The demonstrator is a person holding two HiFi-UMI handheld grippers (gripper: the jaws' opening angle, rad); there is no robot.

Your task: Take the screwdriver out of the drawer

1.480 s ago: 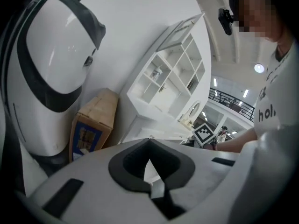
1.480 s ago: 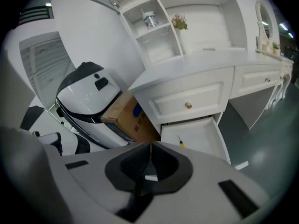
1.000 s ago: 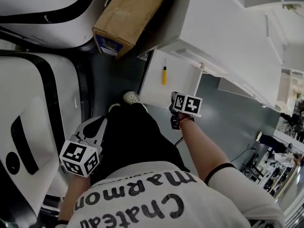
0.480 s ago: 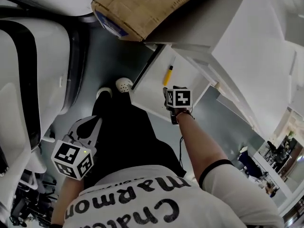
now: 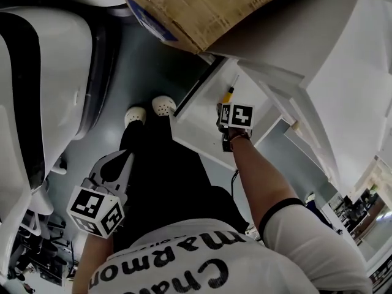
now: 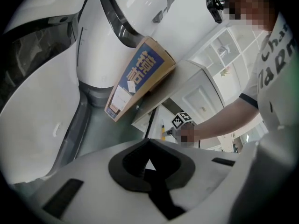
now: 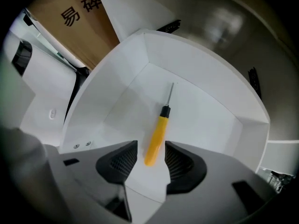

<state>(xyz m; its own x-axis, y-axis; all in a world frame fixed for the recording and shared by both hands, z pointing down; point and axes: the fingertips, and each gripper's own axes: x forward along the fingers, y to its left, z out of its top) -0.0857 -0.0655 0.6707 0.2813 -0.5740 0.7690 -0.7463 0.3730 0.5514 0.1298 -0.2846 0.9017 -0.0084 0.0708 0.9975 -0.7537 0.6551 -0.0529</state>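
Note:
A screwdriver [image 7: 156, 136] with a yellow handle and thin metal shaft lies on the floor of the open white drawer [image 7: 205, 111]. My right gripper [image 7: 151, 155] points down into the drawer, open, and the butt of the handle shows between its two dark pads without touching them. In the head view the right gripper [image 5: 236, 116] hangs over the drawer [image 5: 199, 121], right beside the screwdriver [image 5: 229, 93]. My left gripper [image 5: 113, 170] stays low at the left by the person's legs, well away from the drawer. Its jaws [image 6: 148, 164] meet, with nothing in them.
A cardboard box [image 5: 202, 5] lies on top of the white cabinet [image 5: 343, 72] above the drawer. A big white machine shell with black stripes [image 5: 43, 72] fills the left. The person's white shoes [image 5: 162, 106] stand on the grey floor in front of the drawer.
My right gripper has moved from the drawer's front edge to over the drawer, close to the screwdriver. The left gripper has sunk a little. The head view has swung.

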